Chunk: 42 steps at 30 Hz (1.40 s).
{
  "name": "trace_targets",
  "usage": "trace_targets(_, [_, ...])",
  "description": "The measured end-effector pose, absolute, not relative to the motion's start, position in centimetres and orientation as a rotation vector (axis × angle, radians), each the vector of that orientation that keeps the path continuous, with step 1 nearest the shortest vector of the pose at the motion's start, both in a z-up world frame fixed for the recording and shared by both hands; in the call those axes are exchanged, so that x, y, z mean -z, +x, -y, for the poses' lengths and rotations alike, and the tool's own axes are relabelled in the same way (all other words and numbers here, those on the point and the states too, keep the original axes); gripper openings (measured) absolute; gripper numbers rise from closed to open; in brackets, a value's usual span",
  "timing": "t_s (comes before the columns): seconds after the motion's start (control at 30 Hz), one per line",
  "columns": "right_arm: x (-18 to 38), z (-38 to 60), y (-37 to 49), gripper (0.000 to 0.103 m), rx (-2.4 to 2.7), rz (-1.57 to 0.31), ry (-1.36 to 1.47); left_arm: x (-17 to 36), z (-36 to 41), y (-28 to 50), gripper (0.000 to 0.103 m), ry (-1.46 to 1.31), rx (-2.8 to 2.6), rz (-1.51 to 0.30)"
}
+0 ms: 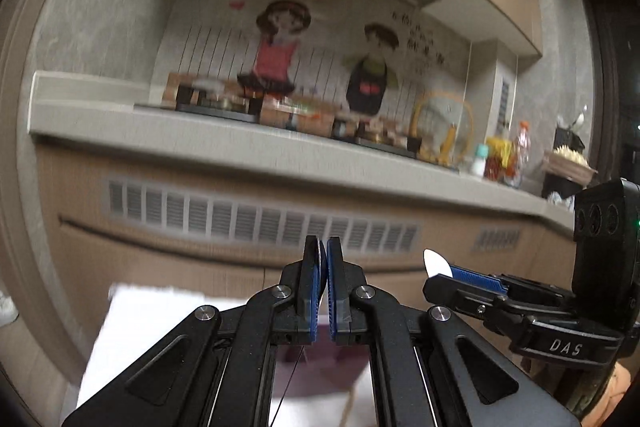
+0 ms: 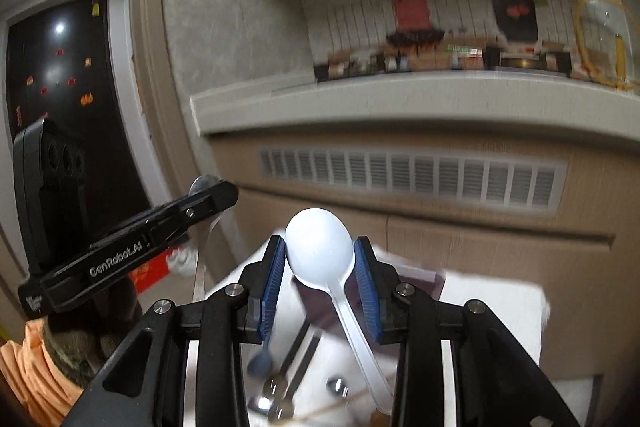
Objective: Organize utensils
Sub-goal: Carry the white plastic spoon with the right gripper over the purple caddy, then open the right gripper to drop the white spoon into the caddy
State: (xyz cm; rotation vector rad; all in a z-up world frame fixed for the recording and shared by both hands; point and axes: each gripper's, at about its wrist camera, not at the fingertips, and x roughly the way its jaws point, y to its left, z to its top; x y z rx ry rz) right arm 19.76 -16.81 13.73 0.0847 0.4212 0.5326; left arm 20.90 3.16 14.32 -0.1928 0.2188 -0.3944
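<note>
Both tongs are raised above the work surface, each carrying one utensil. Right tongs (image 2: 320, 259) grip a white plastic spoon (image 2: 320, 247) across its bowl; the blue pads (image 2: 273, 279) press on the two sides of the bowl, and the handle hangs down and back between the arms. Left tongs (image 1: 323, 267) are clamped on the round bowl of a metal spoon (image 2: 204, 183), which shows as a thin edge between the pads; its handle hangs below the fingers in the right wrist view.

Below the right tongs, several more utensils lie on a white cloth (image 2: 500, 303): a blue spoon (image 2: 260, 359) and at least two metal pieces (image 2: 288, 363). A dark mat (image 2: 416, 277) lies at the far edge of the cloth. Beyond stands a kitchen counter (image 1: 240, 147) with a stove.

Hazards:
- Plastic spoon slip. Cause: the pads hold a smooth, curved bowl, so the spoon may pivot or drop during travel.
- Metal spoon swing. Cause: the long handle hangs free and may strike the adjacent tongs, which are near.
- Motion blur suggests fast movement; this raises both risks.
</note>
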Motion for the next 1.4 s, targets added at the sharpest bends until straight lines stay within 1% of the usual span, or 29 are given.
trace_targets(0.13, [-15.0, 17.4, 23.3, 0.033, -0.546, -0.366, 0.138, -14.7, -2.6, 24.4, 0.003, -0.182, 0.359, -0.132])
trace_targets(0.27, [-13.7, 17.0, 27.4, 0.033, -0.552, -0.373, 0.179, -13.0, -2.1, 28.0, 0.003, -0.186, 0.352, -0.119])
trace_targets(0.47, [-8.7, 17.6, 33.5, 0.033, -0.522, -0.47, 0.272, -7.8, -1.7, 33.5, 0.003, -0.238, 0.38, -0.207])
trace_targets(0.6, [-5.8, 17.8, 35.4, 0.033, -0.497, -0.511, 0.272, -4.3, -1.6, 35.5, 0.003, -0.244, 0.381, -0.27])
trace_targets(0.8, [-3.0, 17.6, 36.3, 0.033, -0.505, -0.565, 0.256, -1.0, -0.8, 35.3, 0.003, -0.205, 0.378, -0.334])
trace_targets(0.97, [-1.4, 17.6, 35.9, 0.033, -0.494, -0.592, 0.232, -0.1, -0.7, 34.0, 0.004, -0.177, 0.367, -0.361])
trace_targets(1.17, [-0.1, 17.1, 34.3, 0.034, -0.463, -0.622, 0.154, 0.5, -0.5, 33.0, 0.007, -0.166, 0.356, -0.437])
trace_targets(1.2, [-0.1, 17.0, 34.1, 0.034, -0.459, -0.628, 0.141, 0.5, -0.6, 32.8, 0.01, -0.166, 0.352, -0.444])
trace_targets(1.23, [0.0, 17.0, 33.7, 0.034, -0.45, -0.632, 0.129, 0.4, -0.7, 32.6, 0.017, -0.165, 0.346, -0.452])
trace_targets(1.27, [-0.1, 16.9, 33.4, 0.035, -0.443, -0.631, 0.12, 0.3, -0.8, 32.3, 0.022, -0.168, 0.34, -0.458])
trace_targets(1.3, [-0.1, 16.8, 33.0, 0.036, -0.434, -0.635, 0.108, 0.1, -1.0, 32.0, 0.031, -0.17, 0.333, -0.463])
trace_targets(1.33, [-0.2, 16.8, 32.7, 0.039, -0.423, -0.642, 0.096, 0.0, -1.2, 31.6, 0.038, -0.171, 0.319, -0.47])
trace_targets(1.37, [-0.3, 16.7, 32.5, 0.045, -0.413, -0.646, 0.088, -0.2, -1.4, 31.2, 0.04, -0.171, 0.305, -0.475])
trace_targets(1.4, [-0.4, 16.7, 32.2, 0.049, -0.401, -0.649, 0.079, -0.4, -1.6, 30.8, 0.04, -0.162, 0.285, -0.488])
